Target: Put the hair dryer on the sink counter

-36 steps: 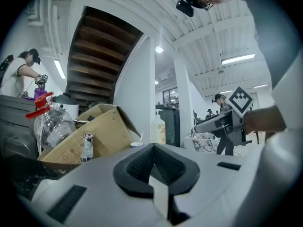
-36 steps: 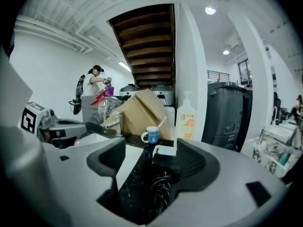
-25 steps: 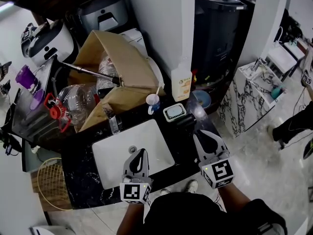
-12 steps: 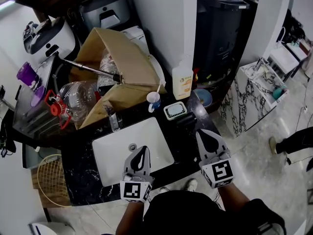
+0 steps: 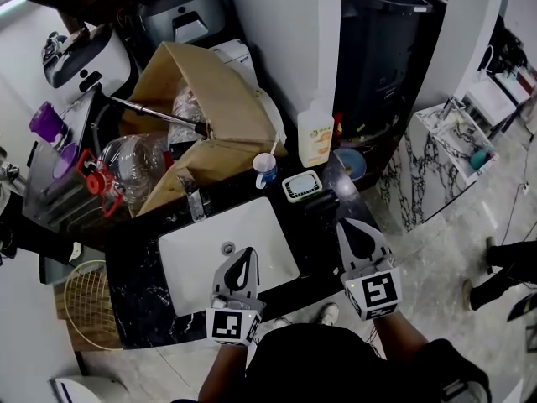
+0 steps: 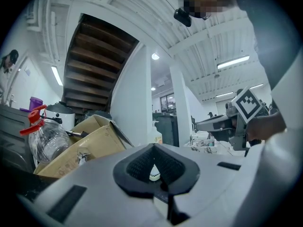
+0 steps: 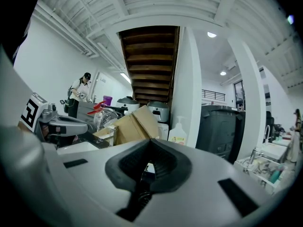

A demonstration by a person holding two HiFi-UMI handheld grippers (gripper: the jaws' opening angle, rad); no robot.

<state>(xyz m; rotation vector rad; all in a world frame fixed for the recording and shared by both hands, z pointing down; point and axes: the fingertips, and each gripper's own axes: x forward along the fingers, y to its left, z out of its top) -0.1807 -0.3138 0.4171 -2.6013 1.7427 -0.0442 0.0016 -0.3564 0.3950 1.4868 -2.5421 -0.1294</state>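
A black hair dryer (image 5: 322,202) lies on the black marble sink counter (image 5: 143,292), to the right of the white basin (image 5: 197,263). My right gripper (image 5: 346,227) hovers just behind it at the counter's right end, jaws shut with nothing seen between them. In the right gripper view (image 7: 149,162) the pads meet, and a dark ridged part shows below them. My left gripper (image 5: 245,260) hangs over the basin's front edge, also shut and empty. In the left gripper view (image 6: 154,162) its pads touch.
Behind the basin stand a faucet (image 5: 195,201), a cup (image 5: 265,170), a grey dish (image 5: 300,186), a soap bottle (image 5: 315,141) and a blue bowl (image 5: 348,164). A cardboard box (image 5: 201,99) and a clear jug (image 5: 134,168) crowd the back left. A marble stand (image 5: 436,154) is at the right.
Both grippers stay nearly where they were. The view has shifted slightly, and a person's legs at the far right have moved.
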